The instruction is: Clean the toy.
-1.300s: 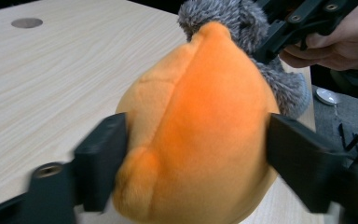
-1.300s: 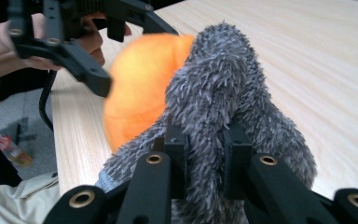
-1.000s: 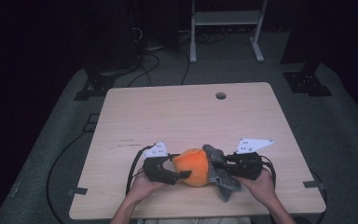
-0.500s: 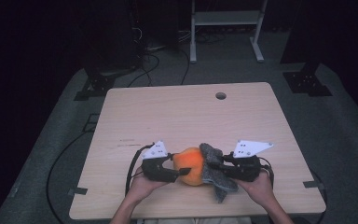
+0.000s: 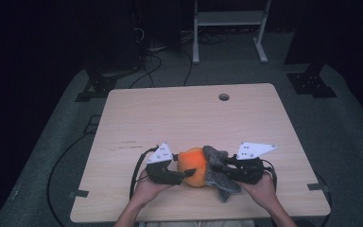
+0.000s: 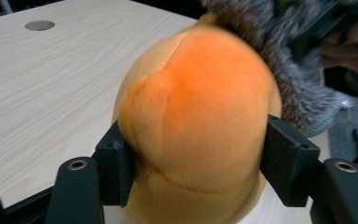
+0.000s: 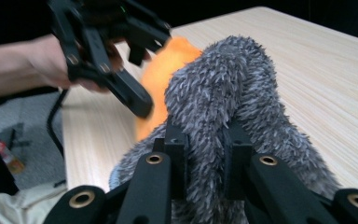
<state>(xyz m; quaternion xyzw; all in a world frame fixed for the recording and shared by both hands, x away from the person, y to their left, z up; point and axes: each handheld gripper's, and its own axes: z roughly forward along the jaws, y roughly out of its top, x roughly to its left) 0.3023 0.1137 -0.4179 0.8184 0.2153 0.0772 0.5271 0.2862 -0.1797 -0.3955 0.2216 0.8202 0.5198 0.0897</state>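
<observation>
On the wooden table (image 5: 179, 118), near its front edge, lies a plush toy (image 5: 194, 166): rounded orange body, shaggy grey fur (image 5: 217, 170). Left gripper (image 5: 182, 174) jaws, just reopening slightly, press the orange body. Right gripper (image 5: 224, 166) jaws pinch the fur tightly.

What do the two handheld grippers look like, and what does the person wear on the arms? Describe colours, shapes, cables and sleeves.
The left gripper and the right gripper are both black, each with two blocky jaws, brass-coloured rivets at the joints, a pale three-cornered plate with small dots on top, and a black cable trailing from the body. The forearms are bare, with no sleeves in view.
</observation>
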